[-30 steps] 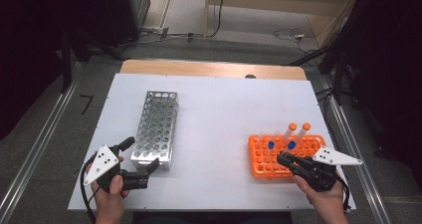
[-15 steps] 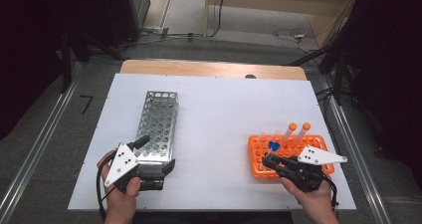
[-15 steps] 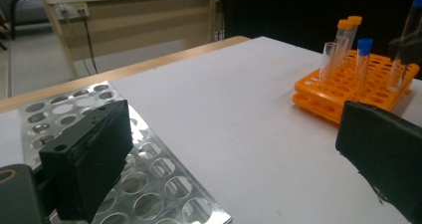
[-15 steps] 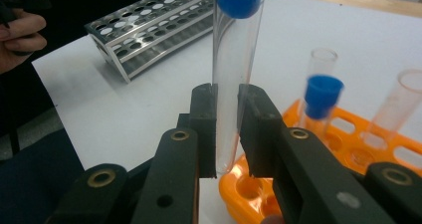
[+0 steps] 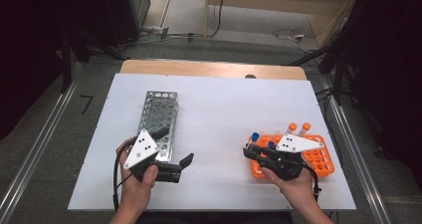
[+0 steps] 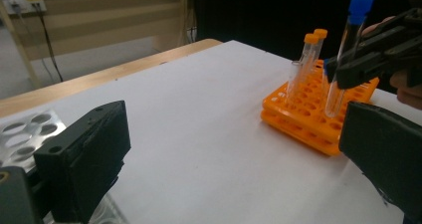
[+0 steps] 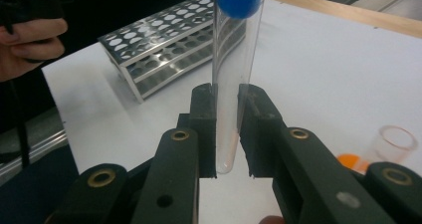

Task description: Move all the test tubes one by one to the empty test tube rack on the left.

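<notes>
On my left, the metal rack lies on the table, with the left gripper at its near end. On my right sits the tube rack with two capped tubes standing at its far edge. My right gripper holds a tube upright over that rack's left end.

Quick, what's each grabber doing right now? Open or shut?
Left gripper: open, nothing between its jaws.
Right gripper: shut on the blue-capped tube, held upright.
</notes>
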`<state>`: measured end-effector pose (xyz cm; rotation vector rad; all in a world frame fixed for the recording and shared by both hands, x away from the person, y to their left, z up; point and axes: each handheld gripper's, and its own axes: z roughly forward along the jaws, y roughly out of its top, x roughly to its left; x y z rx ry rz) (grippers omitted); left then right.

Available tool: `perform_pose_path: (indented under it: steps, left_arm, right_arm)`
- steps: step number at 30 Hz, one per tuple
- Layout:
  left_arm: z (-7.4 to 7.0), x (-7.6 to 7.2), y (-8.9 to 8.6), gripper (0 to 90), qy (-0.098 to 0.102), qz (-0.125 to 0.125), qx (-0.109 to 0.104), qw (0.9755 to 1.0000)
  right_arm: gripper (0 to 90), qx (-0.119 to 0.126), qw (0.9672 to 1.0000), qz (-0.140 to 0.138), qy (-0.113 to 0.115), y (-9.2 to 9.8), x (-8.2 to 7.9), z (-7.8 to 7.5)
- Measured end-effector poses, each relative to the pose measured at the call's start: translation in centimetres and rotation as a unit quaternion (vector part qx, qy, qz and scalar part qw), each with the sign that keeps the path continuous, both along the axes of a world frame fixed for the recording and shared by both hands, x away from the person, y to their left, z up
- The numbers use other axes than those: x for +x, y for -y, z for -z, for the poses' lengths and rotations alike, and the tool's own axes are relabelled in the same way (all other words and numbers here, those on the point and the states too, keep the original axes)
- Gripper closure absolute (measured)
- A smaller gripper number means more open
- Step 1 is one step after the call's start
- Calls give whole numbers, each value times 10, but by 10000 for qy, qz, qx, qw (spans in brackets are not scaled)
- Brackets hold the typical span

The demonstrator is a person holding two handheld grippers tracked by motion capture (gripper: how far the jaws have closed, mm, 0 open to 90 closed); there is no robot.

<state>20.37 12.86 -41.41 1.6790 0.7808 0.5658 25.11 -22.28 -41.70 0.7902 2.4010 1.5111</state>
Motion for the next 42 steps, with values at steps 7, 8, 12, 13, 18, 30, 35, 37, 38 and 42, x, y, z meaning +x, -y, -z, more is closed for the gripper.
perform_pose_path:
  steps: [7, 8, 12, 13, 18, 30, 35, 37, 38, 42]
  left_arm:
    - [-13, 13, 22, 19, -136, 430, 10, 9990]
    - [-15, 14, 28, 24, -160, 504, -22, 9986]
    - [-12, 17, 39, 55, -326, 873, -183, 9955]
    - [-12, 17, 39, 73, -326, 873, -183, 9955]
    - [-9, 17, 53, 222, -499, 1032, -125, 9933]
    - [1, 21, 74, 556, -831, 1666, -88, 9825]
    - [4, 23, 78, 683, -929, 1778, -108, 9796]
    - [5, 23, 78, 742, -885, 1719, -97, 9811]
    - [5, 23, 77, 749, -876, 1712, -89, 9813]
    - [5, 22, 78, 768, -758, 1649, 29, 9834]
  right_arm:
    - [753, 23, 9997, -257, 10, -18, 0, -2]
    - [753, -4, 9996, -285, -9, -20, -1, -1]
    - [753, -88, 9992, -399, -35, -28, -3, 5]
    - [753, -126, 9991, -415, -38, -29, -3, 7]
    - [753, -291, 9982, -509, -79, -38, -5, 16]
    - [753, -423, 9966, -704, -26, -52, -11, 22]
    - [753, -477, 9957, -789, 46, -55, -15, 23]
    - [753, -476, 9954, -826, 61, -55, -15, 23]
    - [753, -479, 9954, -832, 52, -55, -15, 23]
    - [752, -438, 9954, -848, -11, -55, -14, 23]
